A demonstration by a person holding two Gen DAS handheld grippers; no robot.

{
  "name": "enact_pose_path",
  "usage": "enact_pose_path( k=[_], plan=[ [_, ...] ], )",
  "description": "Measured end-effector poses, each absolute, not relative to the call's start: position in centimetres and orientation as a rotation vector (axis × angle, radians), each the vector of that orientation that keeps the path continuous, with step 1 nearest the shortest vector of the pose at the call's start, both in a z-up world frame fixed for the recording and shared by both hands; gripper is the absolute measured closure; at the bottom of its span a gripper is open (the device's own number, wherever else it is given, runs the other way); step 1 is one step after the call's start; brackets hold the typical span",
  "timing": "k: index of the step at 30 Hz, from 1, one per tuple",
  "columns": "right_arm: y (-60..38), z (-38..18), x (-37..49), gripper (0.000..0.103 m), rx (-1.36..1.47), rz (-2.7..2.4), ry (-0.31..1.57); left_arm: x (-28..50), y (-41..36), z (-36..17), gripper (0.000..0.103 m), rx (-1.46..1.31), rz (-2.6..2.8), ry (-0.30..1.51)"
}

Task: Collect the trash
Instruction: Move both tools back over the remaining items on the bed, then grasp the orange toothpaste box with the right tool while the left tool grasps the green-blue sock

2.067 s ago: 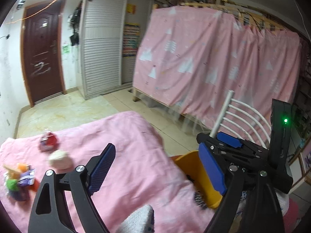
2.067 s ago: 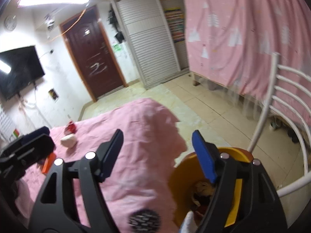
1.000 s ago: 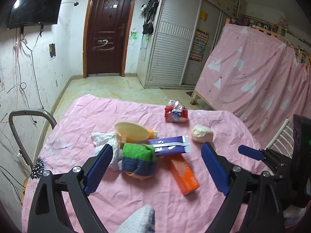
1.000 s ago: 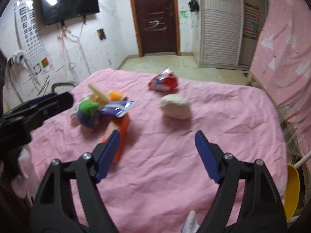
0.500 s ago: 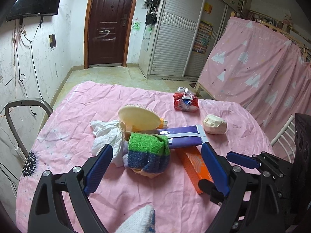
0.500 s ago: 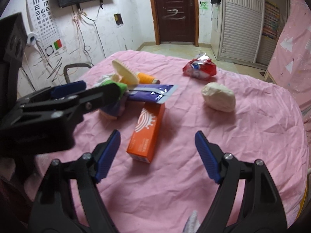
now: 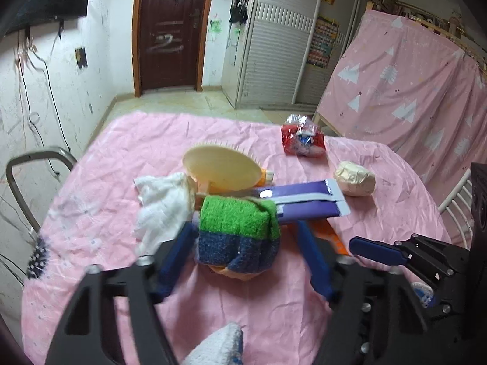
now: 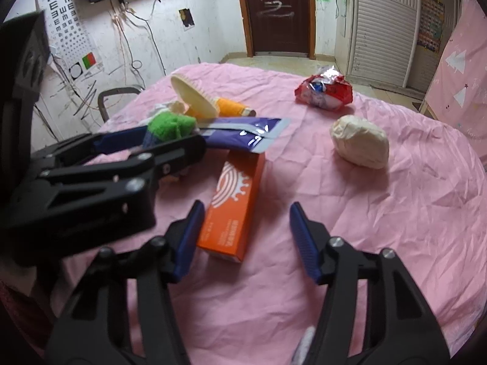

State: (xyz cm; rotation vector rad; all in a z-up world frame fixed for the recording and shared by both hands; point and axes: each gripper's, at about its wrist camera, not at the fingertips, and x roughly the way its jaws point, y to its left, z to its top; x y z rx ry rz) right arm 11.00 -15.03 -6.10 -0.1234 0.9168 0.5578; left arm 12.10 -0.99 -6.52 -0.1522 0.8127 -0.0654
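Note:
A green-and-blue knitted cloth bundle [image 7: 237, 234] lies on the pink tablecloth [image 7: 121, 158], between the blue pads of my left gripper [image 7: 246, 257]. Those jaws are closing, and a gap shows at the right pad. An orange carton [image 8: 234, 206] lies flat between the closing jaws of my right gripper [image 8: 246, 241], near its left pad and untouched by the right one. A purple wrapper [image 7: 304, 200] rests across the bundle and the carton. Farther back are a red snack bag [image 8: 324, 91] and a white paper wad [image 8: 360, 141].
A cream brush [image 7: 222, 167], an orange bottle [image 8: 232, 106] and a white tissue [image 7: 161, 206] crowd behind the bundle. A metal chair frame [image 7: 27, 164] stands at the table's left edge, a white chair back [image 7: 456, 194] at the right. The two grippers are side by side.
Both grippers have come down and closer to the pile. Their jaws have narrowed, the left around the green-and-blue bundle, the right around the orange carton.

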Motion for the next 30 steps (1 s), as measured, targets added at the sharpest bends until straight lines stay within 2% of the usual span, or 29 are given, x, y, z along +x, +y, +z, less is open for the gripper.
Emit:
enact_pose_path(
  k=[2,3,4,5,7,19,30],
  plan=[
    [-14.8,-6.1,11.0,0.065,-0.139,0.554,0.917,12.4,-0.6,-6.9,0.067,-0.177,-0.063,0.837],
    [-14.7,-6.2,11.0,0.069,-0.146,0.549,0.915,12.4,-0.5,-7.0,0.07,-0.185,-0.061,0.841],
    [-14.6,-6.2,11.0,0.079,-0.156,0.541,0.913,12.4,-0.4,-7.0,0.075,-0.191,-0.059,0.843],
    [-14.6,-6.1,11.1,0.081,-0.162,0.532,0.911,12.3,-0.5,-7.0,0.082,-0.187,-0.055,0.84],
    [-14.8,-6.2,11.2,0.081,-0.154,0.535,0.911,11.9,-0.8,-6.9,0.087,-0.169,-0.05,0.828],
    [-20.1,-4.2,10.3,0.081,-0.044,0.466,0.845,8.9,-1.9,-3.2,0.087,-0.162,-0.082,0.719],
    [-26.3,-1.8,9.0,0.081,0.051,0.406,0.761,7.2,-6.2,-0.3,0.087,-0.104,-0.124,0.667]
  ],
)
